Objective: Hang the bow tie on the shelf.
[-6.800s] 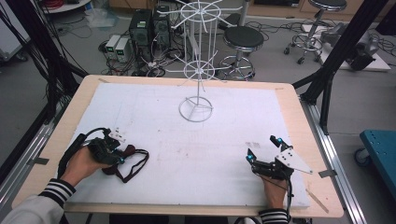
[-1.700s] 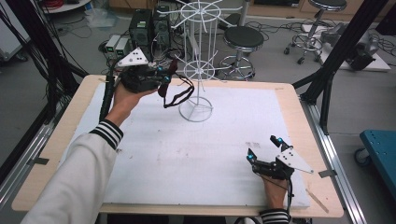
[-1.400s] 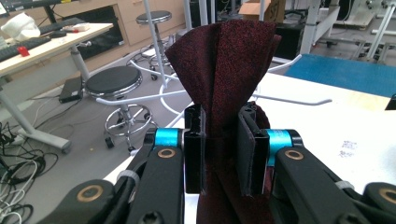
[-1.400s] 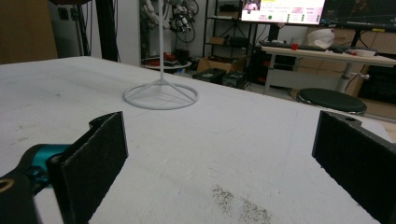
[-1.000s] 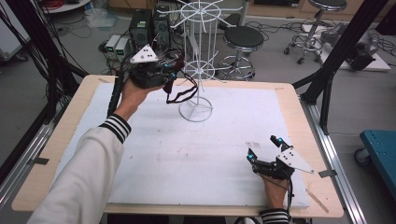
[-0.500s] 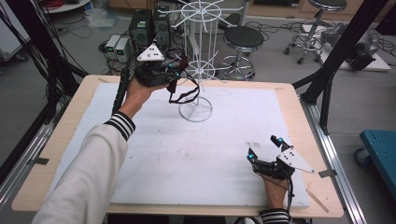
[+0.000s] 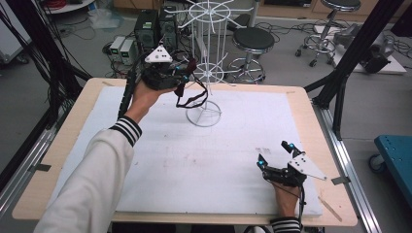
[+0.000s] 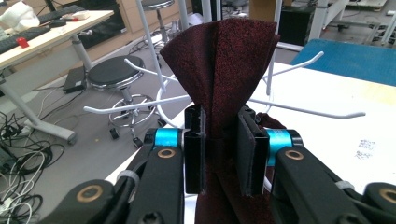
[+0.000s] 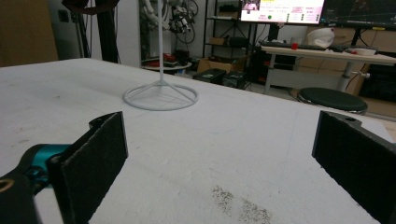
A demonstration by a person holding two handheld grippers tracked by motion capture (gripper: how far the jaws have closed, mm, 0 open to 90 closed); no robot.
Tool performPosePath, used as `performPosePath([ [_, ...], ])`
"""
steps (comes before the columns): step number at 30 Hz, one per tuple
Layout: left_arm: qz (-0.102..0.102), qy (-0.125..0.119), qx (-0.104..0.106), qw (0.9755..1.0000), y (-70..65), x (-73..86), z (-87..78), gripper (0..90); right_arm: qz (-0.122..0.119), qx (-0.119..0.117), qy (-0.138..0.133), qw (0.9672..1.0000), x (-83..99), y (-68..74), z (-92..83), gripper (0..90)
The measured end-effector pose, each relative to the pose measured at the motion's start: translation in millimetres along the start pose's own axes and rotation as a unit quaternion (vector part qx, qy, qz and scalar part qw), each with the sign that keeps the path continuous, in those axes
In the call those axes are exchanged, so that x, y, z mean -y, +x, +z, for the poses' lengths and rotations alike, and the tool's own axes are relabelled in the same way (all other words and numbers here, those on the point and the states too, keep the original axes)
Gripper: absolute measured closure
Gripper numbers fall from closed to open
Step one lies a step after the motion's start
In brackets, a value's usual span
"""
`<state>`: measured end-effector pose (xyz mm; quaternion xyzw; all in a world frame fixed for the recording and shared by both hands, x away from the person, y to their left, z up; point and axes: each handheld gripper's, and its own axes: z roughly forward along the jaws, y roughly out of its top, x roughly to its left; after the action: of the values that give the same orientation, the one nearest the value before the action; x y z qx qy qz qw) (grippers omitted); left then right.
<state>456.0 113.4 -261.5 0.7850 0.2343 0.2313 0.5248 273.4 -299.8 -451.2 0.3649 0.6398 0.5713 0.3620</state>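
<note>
Left gripper [image 7: 187,68] raised above far left part of table [image 7: 73,145], close to white wire rack [image 7: 206,73]. Jaws clamped on dark red cloth item [image 8: 224,60]; they have just been opening slightly, cloth between pads. Cloth fans up above jaws, just before rack's wire arms; black strap loop [image 7: 192,99] hangs below. Right gripper [image 7: 274,154] rests on white mat [image 7: 194,165] near right corner, jaws wide apart, nothing between them.
</note>
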Motion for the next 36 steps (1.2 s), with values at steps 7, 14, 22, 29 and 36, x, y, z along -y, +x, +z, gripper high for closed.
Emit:
performPosePath([
  [7, -0.018, 0.001, 0.001, 0.9998, -1.5, -0.7, 0.8, 51.2, 0.003, 0.0, 0.002, 1.0, 0.0, 0.9, -0.2, 2.7],
  [14, -0.024, -0.016, 0.001, 0.9996, -1.6, -2.6, -2.7, 20.5, 0.002, -0.001, 0.004, 1.0, -0.1, 1.1, -0.3, 2.7],
  [22, -0.02, -0.005, 0.009, 0.9998, 0.7, -2.4, -7.7, 9.7, 0.0, 0.0, 0.003, 1.0, -0.1, 1.3, -0.3, 2.7],
  [29, -0.018, -0.023, 0.025, 0.9993, 1.0, -4.6, -15.7, 9.9, 0.003, 0.001, 0.001, 1.0, 0.1, 0.4, -0.2, 2.7],
  [36, -0.008, -0.038, 0.012, 0.9992, -5.1, -1.6, -26.7, 10.5, -0.002, 0.0, 0.002, 1.0, 0.0, 1.1, -0.1, 2.7],
])
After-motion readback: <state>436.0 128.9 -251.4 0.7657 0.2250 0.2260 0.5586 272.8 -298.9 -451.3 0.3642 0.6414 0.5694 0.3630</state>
